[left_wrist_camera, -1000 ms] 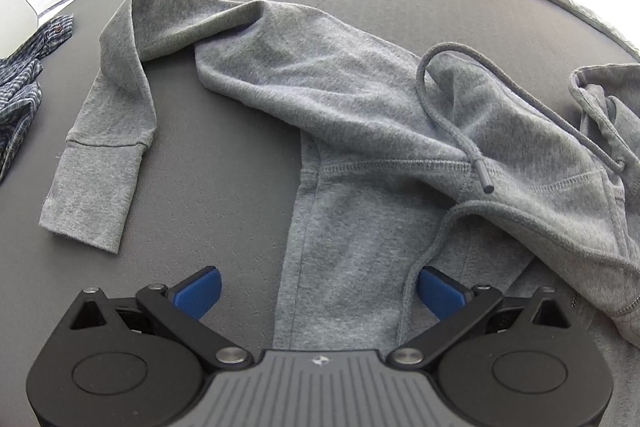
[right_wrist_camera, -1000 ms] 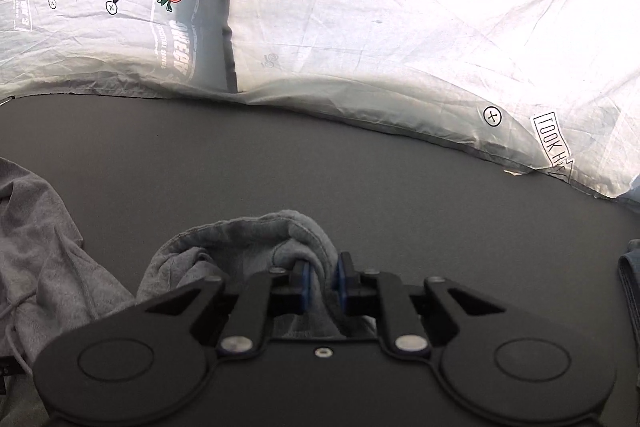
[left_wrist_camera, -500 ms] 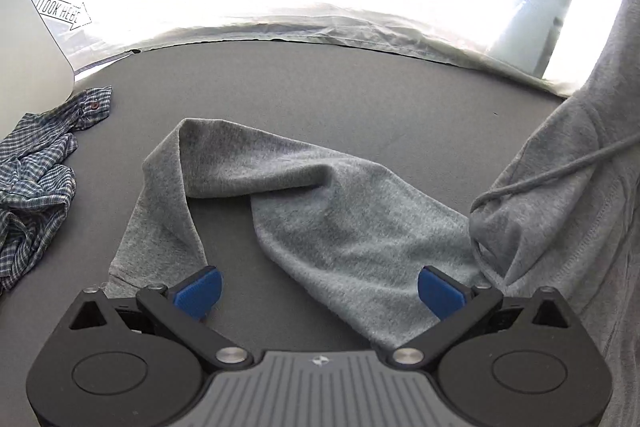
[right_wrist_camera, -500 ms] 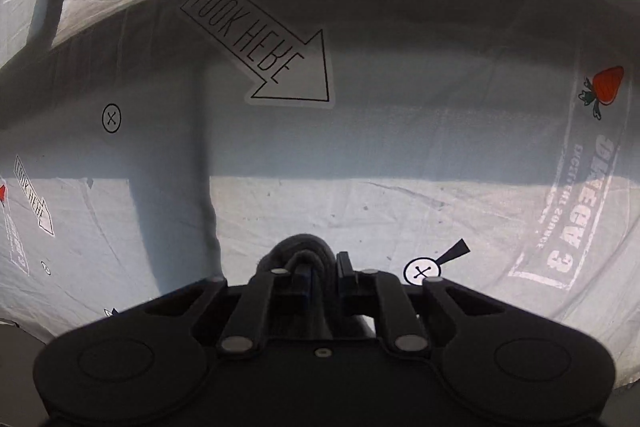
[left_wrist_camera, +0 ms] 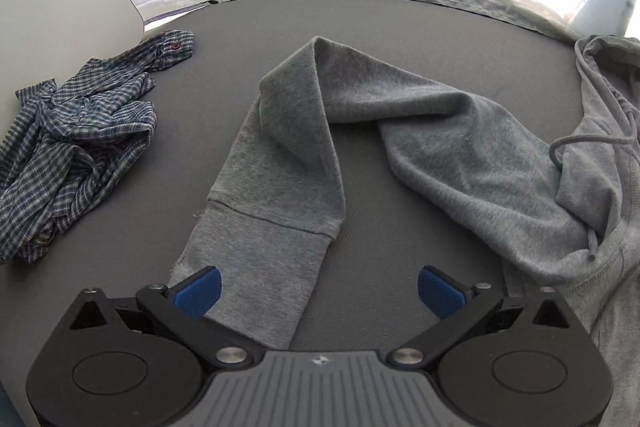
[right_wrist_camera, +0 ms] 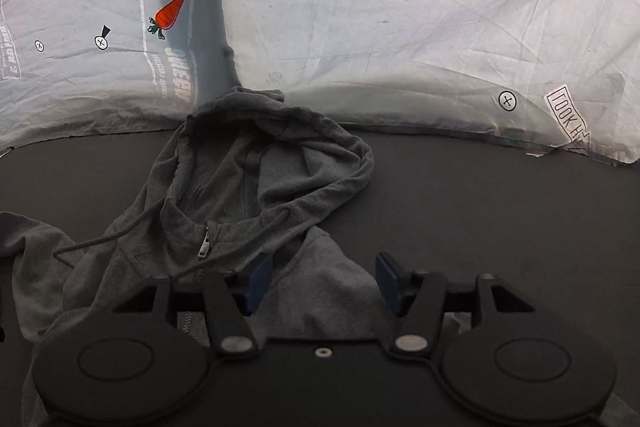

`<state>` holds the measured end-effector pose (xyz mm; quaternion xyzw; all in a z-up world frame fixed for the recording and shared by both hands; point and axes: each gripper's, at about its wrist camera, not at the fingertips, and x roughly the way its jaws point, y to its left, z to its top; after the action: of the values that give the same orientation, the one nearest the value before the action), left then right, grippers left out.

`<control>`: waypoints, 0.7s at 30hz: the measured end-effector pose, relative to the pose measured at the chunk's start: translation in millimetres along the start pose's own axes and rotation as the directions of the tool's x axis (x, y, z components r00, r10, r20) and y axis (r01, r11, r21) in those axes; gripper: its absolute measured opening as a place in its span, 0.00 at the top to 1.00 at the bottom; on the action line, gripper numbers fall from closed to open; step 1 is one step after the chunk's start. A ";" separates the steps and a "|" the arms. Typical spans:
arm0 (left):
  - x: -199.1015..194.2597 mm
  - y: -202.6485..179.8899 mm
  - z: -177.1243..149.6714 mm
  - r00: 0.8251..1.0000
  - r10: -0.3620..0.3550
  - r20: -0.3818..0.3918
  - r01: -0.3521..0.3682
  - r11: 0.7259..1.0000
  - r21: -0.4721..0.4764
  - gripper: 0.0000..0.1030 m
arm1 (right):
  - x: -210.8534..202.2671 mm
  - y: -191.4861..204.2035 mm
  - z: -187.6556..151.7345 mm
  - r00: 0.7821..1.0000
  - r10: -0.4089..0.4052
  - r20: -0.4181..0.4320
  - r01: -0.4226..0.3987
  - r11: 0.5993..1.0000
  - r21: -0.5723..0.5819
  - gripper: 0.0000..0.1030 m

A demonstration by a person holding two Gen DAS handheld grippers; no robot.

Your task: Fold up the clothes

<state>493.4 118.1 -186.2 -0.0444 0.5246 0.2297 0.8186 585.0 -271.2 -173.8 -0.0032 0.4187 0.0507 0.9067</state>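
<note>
My right gripper [right_wrist_camera: 323, 281] has just been opening: a moment ago its blue pads were pinched tight on a bunched fold of the grey hoodie [right_wrist_camera: 256, 195], and now they stand apart with only loose fabric lying below and between them, nothing pressed. The hoodie has come down onto the dark table [right_wrist_camera: 500, 211], its hood [right_wrist_camera: 280, 147] spread open on the far side against the white printed backdrop [right_wrist_camera: 400, 7], the zipper pull [right_wrist_camera: 204, 249] and a drawstring [right_wrist_camera: 100, 239] showing near the collar.

My left gripper [left_wrist_camera: 319, 293] hangs wide, as it did a second ago, gripping nothing. Its view has shifted leftward across the table: the hoodie's sleeve [left_wrist_camera: 288, 155], earlier stretched out to the far left, now lies doubled over on itself straight ahead, its cuff [left_wrist_camera: 256, 267] reaching back under my left pad [left_wrist_camera: 198, 291]. The hoodie's body sits at the right edge of that view. A crumpled blue checked shirt [left_wrist_camera: 76, 147], only a sliver before, now lies in full sight at the left, well apart from the sleeve.
</note>
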 end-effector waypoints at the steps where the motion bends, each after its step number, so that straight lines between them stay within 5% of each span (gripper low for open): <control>1: -0.6 4.1 -5.1 1.000 -0.001 -0.011 0.001 1.000 -0.004 0.00 | -6.5 -7.7 -15.9 1.000 -0.018 -0.015 0.019 1.000 0.016 0.38; 9: -24.0 -0.7 -51.3 0.994 -0.087 -0.060 0.087 0.996 0.008 0.00 | -68.3 -64.1 -127.8 0.981 -0.168 -0.099 0.181 0.972 0.149 0.34; 13: -40.8 -29.0 -71.5 0.989 -0.127 -0.080 0.136 0.983 0.121 0.00 | -95.9 -102.6 -160.5 0.971 -0.217 -0.097 0.237 0.915 0.326 0.34; 18: -67.7 -56.4 -105.4 0.994 -0.099 -0.050 0.109 0.953 0.283 0.00 | -126.6 -143.4 -193.3 0.946 -0.315 -0.079 0.320 0.858 0.403 0.33; 21: -78.0 -55.8 -119.4 0.992 -0.100 -0.073 0.117 0.955 0.272 0.00 | -139.6 -170.7 -214.6 0.923 -0.375 -0.087 0.375 0.822 0.429 0.26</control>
<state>389.9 5.3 -180.2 0.0346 0.5719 0.1077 0.8125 348.3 -463.8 -213.4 0.1185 0.4101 -0.2236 0.8762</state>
